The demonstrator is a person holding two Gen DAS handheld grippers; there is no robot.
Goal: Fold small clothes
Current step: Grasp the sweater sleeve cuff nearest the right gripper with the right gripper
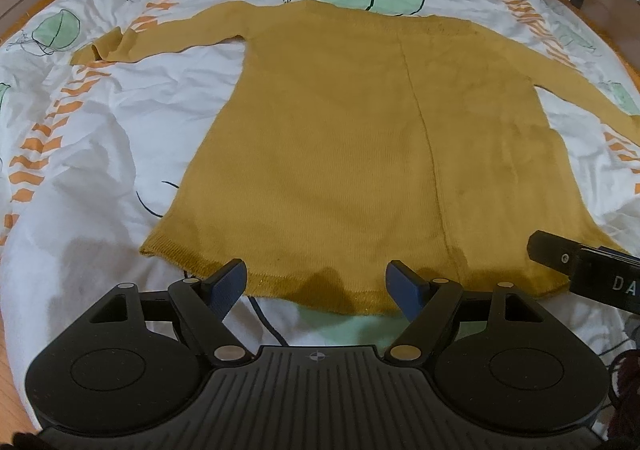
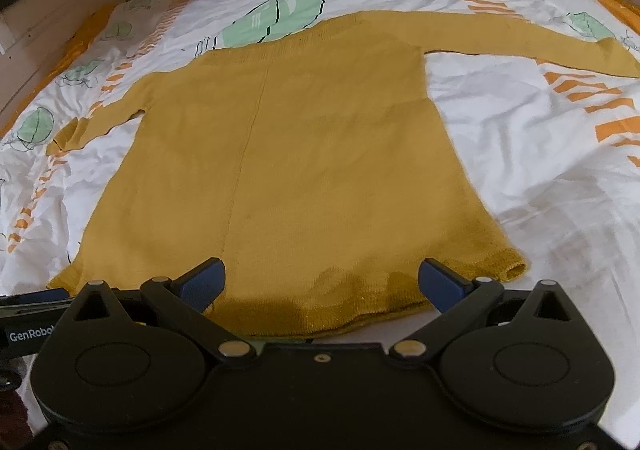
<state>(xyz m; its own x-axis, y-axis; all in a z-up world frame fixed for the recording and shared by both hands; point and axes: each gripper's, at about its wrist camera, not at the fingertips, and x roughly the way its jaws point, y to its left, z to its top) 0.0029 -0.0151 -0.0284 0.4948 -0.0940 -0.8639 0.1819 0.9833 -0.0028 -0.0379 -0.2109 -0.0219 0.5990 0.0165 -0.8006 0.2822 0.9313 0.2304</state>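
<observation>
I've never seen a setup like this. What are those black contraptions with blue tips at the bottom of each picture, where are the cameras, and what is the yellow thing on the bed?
Each black device is a hand-held gripper with two blue-padded fingers; a person carries one in each hand. A camera on each looks forward along its fingers, so one picture comes from the left gripper, the other from the right gripper. Both stand open and hold nothing, poised over the near hem of a mustard-yellow sweater. It lies flat, sleeves spread, on a white bedsheet printed in green and orange.
</observation>
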